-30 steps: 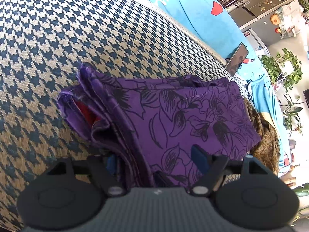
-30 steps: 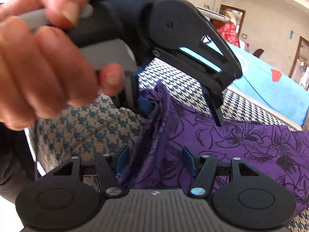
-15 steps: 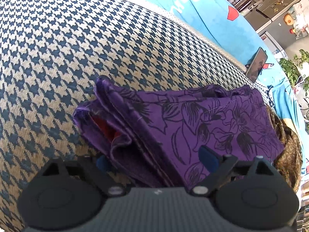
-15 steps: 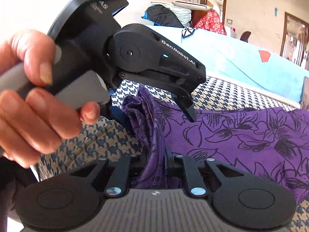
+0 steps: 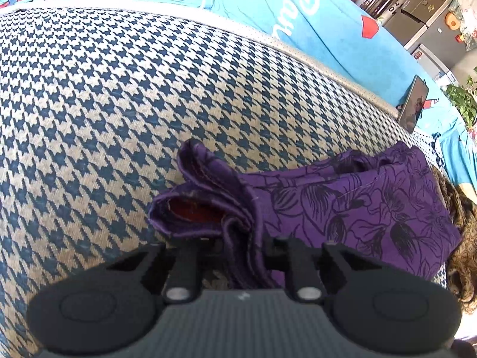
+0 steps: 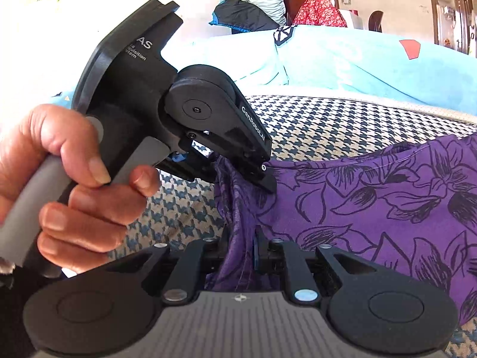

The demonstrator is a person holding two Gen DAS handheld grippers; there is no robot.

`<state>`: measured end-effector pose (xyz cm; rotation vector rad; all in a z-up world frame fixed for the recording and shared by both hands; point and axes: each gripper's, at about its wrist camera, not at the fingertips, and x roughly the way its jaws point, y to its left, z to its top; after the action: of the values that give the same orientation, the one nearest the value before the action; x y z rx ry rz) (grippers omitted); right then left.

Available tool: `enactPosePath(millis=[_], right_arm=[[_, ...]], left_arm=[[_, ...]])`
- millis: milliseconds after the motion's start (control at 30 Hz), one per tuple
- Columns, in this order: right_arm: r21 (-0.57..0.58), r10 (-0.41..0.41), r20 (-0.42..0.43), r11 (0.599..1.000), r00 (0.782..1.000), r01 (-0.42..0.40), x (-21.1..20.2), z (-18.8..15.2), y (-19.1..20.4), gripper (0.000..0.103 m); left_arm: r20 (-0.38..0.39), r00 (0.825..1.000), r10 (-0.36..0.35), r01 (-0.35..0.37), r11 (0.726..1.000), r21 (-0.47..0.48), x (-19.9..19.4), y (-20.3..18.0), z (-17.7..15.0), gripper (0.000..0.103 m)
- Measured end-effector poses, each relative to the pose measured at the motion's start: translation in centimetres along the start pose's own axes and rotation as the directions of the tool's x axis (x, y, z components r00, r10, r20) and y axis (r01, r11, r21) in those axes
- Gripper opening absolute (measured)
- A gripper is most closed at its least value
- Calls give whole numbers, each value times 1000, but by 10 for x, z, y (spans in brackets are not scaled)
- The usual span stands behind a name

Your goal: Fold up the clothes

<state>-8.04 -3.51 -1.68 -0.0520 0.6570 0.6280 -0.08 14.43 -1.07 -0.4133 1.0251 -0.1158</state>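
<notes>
A folded purple garment (image 5: 351, 203) with black flower outlines lies on the houndstooth cushion (image 5: 119, 119); a red lining shows in its open left end. My left gripper (image 5: 243, 246) is shut on the garment's near edge, the bunched cloth pinched between its jaws. In the right wrist view the same purple garment (image 6: 387, 197) spreads to the right, and my right gripper (image 6: 242, 246) is shut on a gathered fold of it. The left gripper (image 6: 238, 170) shows there too, held by a hand (image 6: 59, 185), clamping the cloth just beyond my right one.
A turquoise printed cover (image 5: 268, 9) drapes the sofa back behind the cushion. A phone (image 5: 413, 104) leans at the right, near a brown patterned cloth (image 5: 465, 238). Piled bedding and red fabric (image 6: 316, 9) sit in the room behind.
Both grippers went from open to shut on the purple garment's near edge, the right first, then the left. The left gripper drew closer to the right one.
</notes>
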Motion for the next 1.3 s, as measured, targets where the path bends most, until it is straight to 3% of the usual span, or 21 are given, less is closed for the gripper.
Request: enactPosePath(millis=[167,333,733,900,933,967,1067,1167,1300], right_arm=[[-10,34,30,999,999,-33,11,18,5,13],[-9,87,47,996,995,-87,27,38,11,13],[8,263,40,965,964,-263,83,63,21,12],[-1,263,1,965,965,-263,105,63,26,18],[-4,260,-18,966,965,-260,108,63,27,19],[-6,258,-37,966,965,-258,111,63,28,20],[4,290,-33,957,956,-290,106,68,24,26],[-9,298,2,955,955,-298,88,72,19,35],[2,256,4,967,967,-256,76,71,2,37]], left_arm=[[66,998,18,-17,1000,-13,-16,9,18,15],[83,996,10,-4,997,-75,-24,34,36,15],[108,988,111,-101,991,-91,-40,80,68,17],[84,966,245,-233,963,-134,-33,101,71,33],[74,957,280,-267,952,-147,-31,104,71,38],[69,949,307,-292,941,-170,-32,109,70,49],[111,931,349,-316,919,-235,-44,119,68,51],[146,926,348,-309,921,-238,-53,116,68,56],[159,946,284,-253,948,-193,-52,97,63,62]])
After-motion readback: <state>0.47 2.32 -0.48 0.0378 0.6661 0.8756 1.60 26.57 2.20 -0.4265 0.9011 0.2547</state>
